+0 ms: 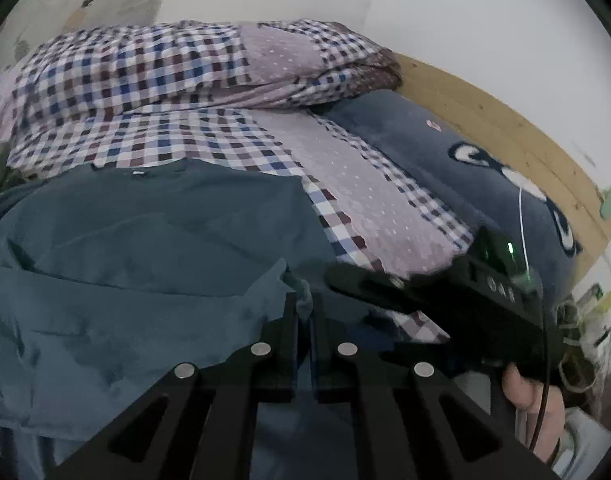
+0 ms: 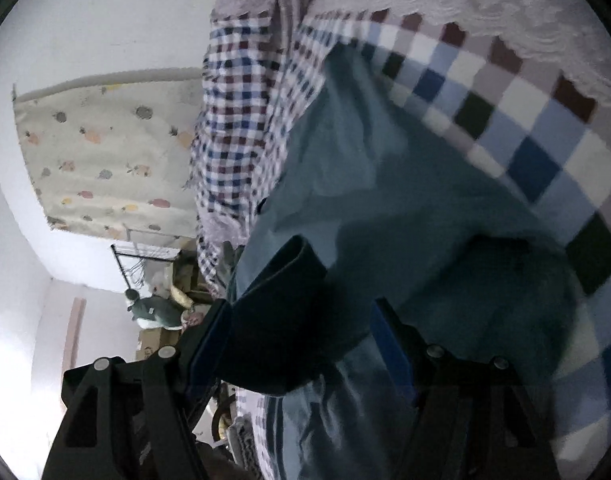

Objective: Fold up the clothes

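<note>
1. Two hand-held grippers are over a bed; the left hand-held gripper (image 1: 304, 304) has its jaws pressed together on a small fold of the teal shirt (image 1: 145, 240).
2. The teal shirt lies spread on the checked bedspread (image 1: 153, 128), with its neckline toward the far side, just beside a heap of the same checked cloth.
3. The fold in the left jaws is a raised, bunched edge of the shirt, and the cloth around it is creased.
4. The right hand-held gripper (image 1: 445, 292) appears in the left wrist view just beside the left one, above the edge of the shirt, with a hand (image 1: 521, 388) around its handle.
5. In the right wrist view the right hand-held gripper (image 2: 301, 316) has its jaws wide apart. A dark folded part of the shirt (image 2: 385, 200) stands between them and lies against the left finger, but the right finger is apart from it, so nothing is clamped.
6. A dark blue pillow (image 1: 445, 160) with a cartoon face lies to the right of the bedspread, against a wooden headboard (image 1: 505, 120).
7. A pale curtain (image 2: 105, 152) with small coloured spots hangs on the wall behind the bed.
8. Some furniture and soft things stand in the far corner of the room, too small to name.
</note>
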A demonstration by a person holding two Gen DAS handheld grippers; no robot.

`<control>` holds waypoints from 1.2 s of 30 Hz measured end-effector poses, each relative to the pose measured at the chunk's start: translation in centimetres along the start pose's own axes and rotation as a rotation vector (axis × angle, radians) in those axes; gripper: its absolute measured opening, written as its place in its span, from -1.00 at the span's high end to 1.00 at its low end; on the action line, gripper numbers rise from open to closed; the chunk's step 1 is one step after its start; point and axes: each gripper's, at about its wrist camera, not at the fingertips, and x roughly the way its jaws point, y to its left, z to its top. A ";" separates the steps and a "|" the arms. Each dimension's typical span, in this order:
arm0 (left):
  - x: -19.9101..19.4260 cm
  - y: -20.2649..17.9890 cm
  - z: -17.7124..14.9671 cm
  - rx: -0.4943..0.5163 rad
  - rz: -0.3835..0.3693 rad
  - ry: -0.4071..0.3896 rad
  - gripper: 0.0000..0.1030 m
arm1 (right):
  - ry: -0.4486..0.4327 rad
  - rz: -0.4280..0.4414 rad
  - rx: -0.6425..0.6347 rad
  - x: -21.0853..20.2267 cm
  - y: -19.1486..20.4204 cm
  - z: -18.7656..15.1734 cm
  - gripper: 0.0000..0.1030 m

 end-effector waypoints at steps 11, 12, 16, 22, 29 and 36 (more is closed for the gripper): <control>1.2 -1.6 -2.4 0.064 -0.010 0.036 0.93 | 0.038 -0.078 -0.100 4.6 0.5 0.4 -0.41; 1.4 -1.6 -2.6 0.059 -0.013 0.043 0.93 | 0.040 -0.088 -0.121 4.9 0.8 0.5 -0.32; 0.3 -0.8 -3.8 0.033 -0.019 0.071 0.55 | 0.045 -0.174 -0.250 5.5 2.5 0.9 0.96; -6.3 1.7 -7.5 0.041 0.095 0.016 -0.41 | -0.018 -0.268 -0.444 3.6 5.6 2.0 0.98; -16.2 14.4 -12.2 -0.289 0.435 -0.118 -0.44 | -0.173 -0.370 -0.545 0.7 8.4 4.4 0.98; -16.2 20.5 -12.5 -0.407 0.560 -0.112 -0.44 | -0.237 -0.533 -0.406 -0.1 3.7 6.4 0.97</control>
